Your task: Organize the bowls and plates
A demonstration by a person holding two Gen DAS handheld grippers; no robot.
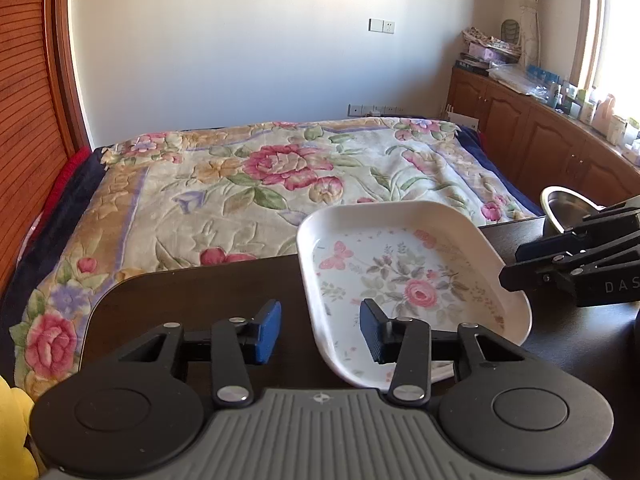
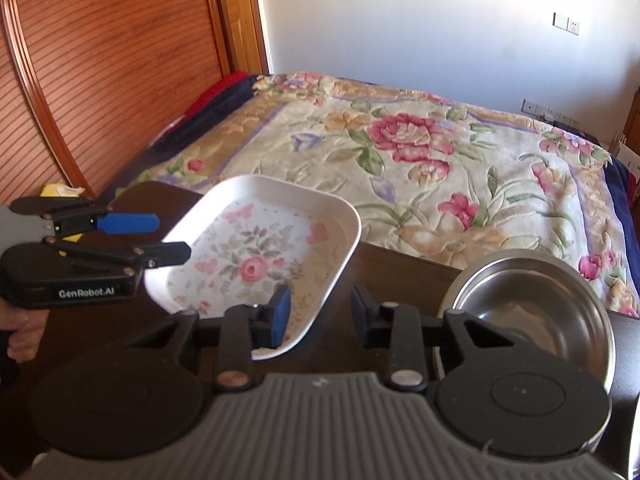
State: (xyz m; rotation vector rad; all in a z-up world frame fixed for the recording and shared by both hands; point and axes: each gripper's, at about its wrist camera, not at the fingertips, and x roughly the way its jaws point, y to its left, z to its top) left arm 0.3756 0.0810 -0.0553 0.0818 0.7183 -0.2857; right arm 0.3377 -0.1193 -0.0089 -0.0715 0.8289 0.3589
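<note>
A white rectangular plate [image 1: 404, 276] with a pink flower print lies on the dark table [image 1: 200, 296]; it also shows in the right wrist view [image 2: 260, 256]. A steel bowl [image 2: 532, 312] sits to its right, and its rim shows in the left wrist view [image 1: 560, 204]. My left gripper [image 1: 320, 330] is open, its right finger over the plate's near left edge. My right gripper [image 2: 318, 314] is open and empty, above the plate's near right corner, left of the bowl. Each gripper shows in the other's view: the right one [image 1: 516, 266], the left one [image 2: 174, 236].
A bed with a floral blanket [image 1: 256, 184] lies just beyond the table's far edge. A wooden wardrobe [image 2: 100, 80] stands at the left. Low wooden cabinets [image 1: 532, 132] with clutter on top run along the right wall. A yellow object [image 1: 14, 428] sits at the lower left.
</note>
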